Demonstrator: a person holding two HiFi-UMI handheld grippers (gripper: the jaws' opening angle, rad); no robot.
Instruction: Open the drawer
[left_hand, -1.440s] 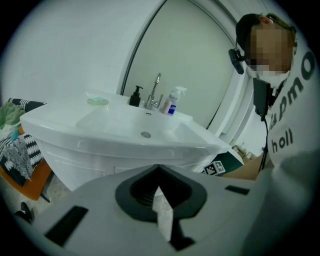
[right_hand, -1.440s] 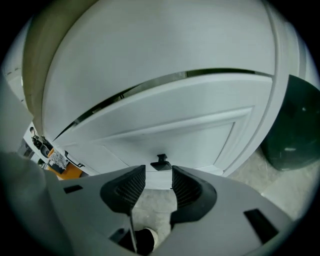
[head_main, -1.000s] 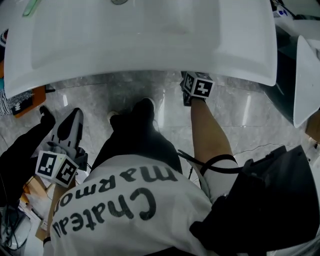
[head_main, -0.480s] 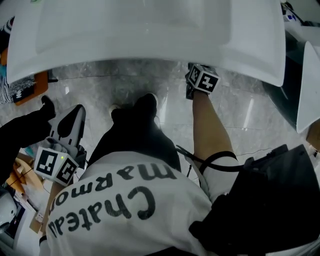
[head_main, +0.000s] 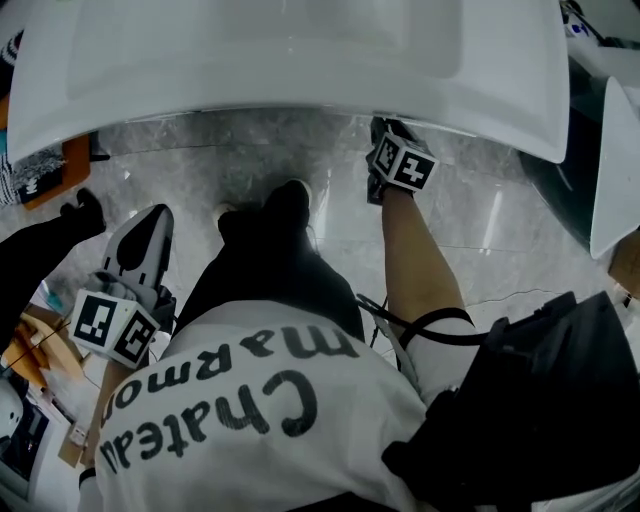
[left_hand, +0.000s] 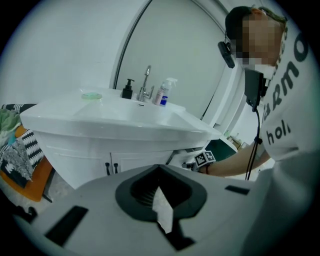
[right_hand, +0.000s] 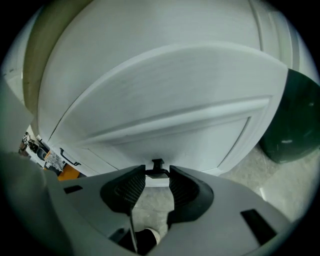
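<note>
A white drawer front (right_hand: 170, 125) fills the right gripper view, under the white basin (head_main: 300, 90). Its small black handle (right_hand: 157, 167) sits between the tips of my right gripper (right_hand: 157, 175), whose ribbed pads (right_hand: 131, 187) press on both ends of it. In the head view the right gripper (head_main: 390, 135) reaches under the basin's front rim, tips hidden. My left gripper (head_main: 140, 235) hangs low at the left by the person's leg, shut with nothing held. From the left gripper (left_hand: 159, 172) I see the vanity from the side.
A tap and bottles (left_hand: 150, 92) stand at the basin's back. Two black door handles (left_hand: 111, 167) show on the cabinet below. An orange stool with striped cloth (left_hand: 22, 160) is at the left. A dark green bin (right_hand: 290, 125) stands right of the vanity. The floor is grey marble (head_main: 480, 230).
The right gripper's marker cube now stands slightly farther out from the basin's rim than a second ago. The left gripper has hardly moved. The head view has shifted a little.
</note>
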